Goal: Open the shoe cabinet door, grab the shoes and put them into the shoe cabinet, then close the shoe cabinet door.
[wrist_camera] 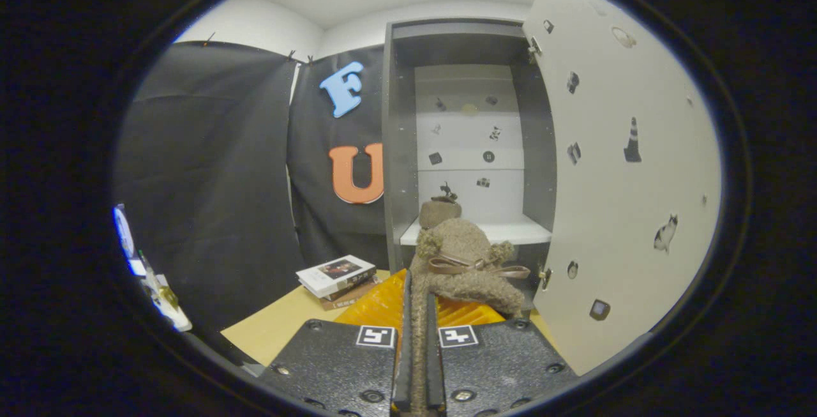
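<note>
Because the fingers were clenched on the rear edge of a fuzzy brown shoe, its plush fabric pinched in the narrow slot between them, the shoe was carried clear of the bench with its toe and ribbon bow pointing ahead toward the shoe cabinet at the centre of the frame. The cabinet door, dotted with small stickers, stood swung wide at the right of the frame, so that the opening was unobstructed; this suggested that the opening step was complete and the loading step was in hand. Inside, a pale shelf crossed the lower part of the compartment, and a second brown shoe appeared to rest on its left end, just beyond the held one; the higher part of the compartment held nothing visible except stickers on its back panel. A ribbed yellow tray lay below the held shoe, and a stack of books sat on the bench at the lower left, beside the cabinet's base.
</note>
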Motion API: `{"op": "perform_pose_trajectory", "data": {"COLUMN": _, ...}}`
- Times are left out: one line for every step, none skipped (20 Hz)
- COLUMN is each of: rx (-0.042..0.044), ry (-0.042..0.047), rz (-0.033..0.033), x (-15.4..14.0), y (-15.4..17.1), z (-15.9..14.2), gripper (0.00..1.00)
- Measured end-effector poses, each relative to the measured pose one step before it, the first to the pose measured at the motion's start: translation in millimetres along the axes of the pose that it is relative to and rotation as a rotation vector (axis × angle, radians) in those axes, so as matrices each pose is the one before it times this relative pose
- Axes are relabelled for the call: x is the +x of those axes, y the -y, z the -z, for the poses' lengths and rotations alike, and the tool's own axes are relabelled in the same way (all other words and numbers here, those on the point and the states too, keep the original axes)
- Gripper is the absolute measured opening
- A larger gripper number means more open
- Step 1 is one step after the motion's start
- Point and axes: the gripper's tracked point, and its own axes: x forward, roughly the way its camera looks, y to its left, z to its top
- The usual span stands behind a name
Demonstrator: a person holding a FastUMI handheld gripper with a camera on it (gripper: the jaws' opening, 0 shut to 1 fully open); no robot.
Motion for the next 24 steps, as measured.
{"op": "perform_pose_trajectory", "data": {"rx": 0.01624, "ry": 0.00941, "rz": -0.00817, "x": -1.98, "y": -1.13, "z": -17.12, "gripper": 0.12}}
{"op": "perform_pose_trajectory", "data": {"rx": 0.00912, "ry": 0.01523, "rz": -0.00065, "x": 0.09, "y": 1.06, "z": -17.23, "gripper": 0.12}}
{"op": "perform_pose_trajectory", "data": {"rx": -0.01001, "ry": 0.01793, "rz": 0.00043, "x": -0.01, "y": 2.33, "z": -18.56, "gripper": 0.12}}
{"op": "perform_pose_trajectory", "data": {"rx": -0.00562, "ry": 0.01126, "rz": -0.0002, "x": 1.48, "y": 1.25, "z": -16.79, "gripper": 0.12}}
{"op": "perform_pose_trajectory", "data": {"rx": 0.00109, "ry": 0.00161, "rz": -0.00048, "x": 2.78, "y": 0.25, "z": -16.12, "gripper": 0.12}}
{"op": "perform_pose_trajectory", "data": {"rx": 0.00609, "ry": -0.00153, "rz": 0.00155, "x": 3.73, "y": 1.41, "z": -14.81, "gripper": 0.12}}
{"op": "perform_pose_trajectory", "data": {"rx": 0.00751, "ry": -0.00031, "rz": 0.00498, "x": 5.24, "y": 0.96, "z": -16.4, "gripper": 0.12}}
{"op": "perform_pose_trajectory", "data": {"rx": -0.00937, "ry": 0.0047, "rz": 0.01015, "x": 6.61, "y": 3.5, "z": -15.32, "gripper": 0.12}}
{"op": "perform_pose_trajectory", "data": {"rx": -0.00105, "ry": 0.01784, "rz": 0.01546, "x": 7.32, "y": 4.24, "z": -17.81, "gripper": 0.12}}
{"op": "perform_pose_trajectory", "data": {"rx": -0.00183, "ry": 0.01963, "rz": 0.0208, "x": 9.32, "y": 3.34, "z": -15.07, "gripper": 0.12}}
{"op": "perform_pose_trajectory", "data": {"rx": -0.01386, "ry": 0.02403, "rz": 0.01321, "x": 8.89, "y": 2.84, "z": -13.68, "gripper": 0.12}}
{"op": "perform_pose_trajectory", "data": {"rx": -0.01456, "ry": 0.02839, "rz": 0.00629, "x": 9.59, "y": 1.53, "z": -10.85, "gripper": 0.12}}
{"op": "perform_pose_trajectory", "data": {"rx": -0.02352, "ry": 0.01847, "rz": 0.00745, "x": 10.33, "y": 1.45, "z": -7.66, "gripper": 0.12}}
{"op": "perform_pose_trajectory", "data": {"rx": -0.0255, "ry": 0.00915, "rz": 0.00495, "x": 8.6, "y": 1.86, "z": -1.47, "gripper": 0.13}}
{"op": "perform_pose_trajectory", "data": {"rx": -0.01242, "ry": 0.00962, "rz": -0.00068, "x": 9.58, "y": -0.35, "z": -2.61, "gripper": 0.13}}
{"op": "perform_pose_trajectory", "data": {"rx": -0.00873, "ry": 0.00312, "rz": -0.00177, "x": 11.48, "y": -0.47, "z": 0.19, "gripper": 0.13}}
{"op": "perform_pose_trajectory", "data": {"rx": 0.00242, "ry": -0.00339, "rz": 0.00094, "x": 10.86, "y": 1.16, "z": 2.17, "gripper": 0.13}}
{"op": "perform_pose_trajectory", "data": {"rx": 0.00264, "ry": -0.01082, "rz": -0.00024, "x": 11.59, "y": 0.61, "z": 3.8, "gripper": 0.13}}
{"op": "perform_pose_trajectory", "data": {"rx": 0.00166, "ry": -0.01797, "rz": 0.00005, "x": 10.84, "y": 1.86, "z": 5.52, "gripper": 0.13}}
{"op": "perform_pose_trajectory", "data": {"rx": 0.00422, "ry": -0.01098, "rz": -0.00275, "x": 12.56, "y": 1.64, "z": 4.59, "gripper": 0.13}}
{"op": "perform_pose_trajectory", "data": {"rx": 0.00791, "ry": -0.01185, "rz": 0.00439, "x": 12.79, "y": 3.43, "z": 3.77, "gripper": 0.13}}
{"op": "perform_pose_trajectory", "data": {"rx": 0.00754, "ry": -0.0155, "rz": 0.00898, "x": 13.7, "y": 5.16, "z": 5.15, "gripper": 0.13}}
{"op": "perform_pose_trajectory", "data": {"rx": 0.00641, "ry": -0.01443, "rz": 0.00767, "x": 13.23, "y": 5.31, "z": 5.63, "gripper": 0.13}}
{"op": "perform_pose_trajectory", "data": {"rx": 0.00312, "ry": -0.01271, "rz": 0.00547, "x": 14.67, "y": 4.55, "z": 4.6, "gripper": 0.13}}
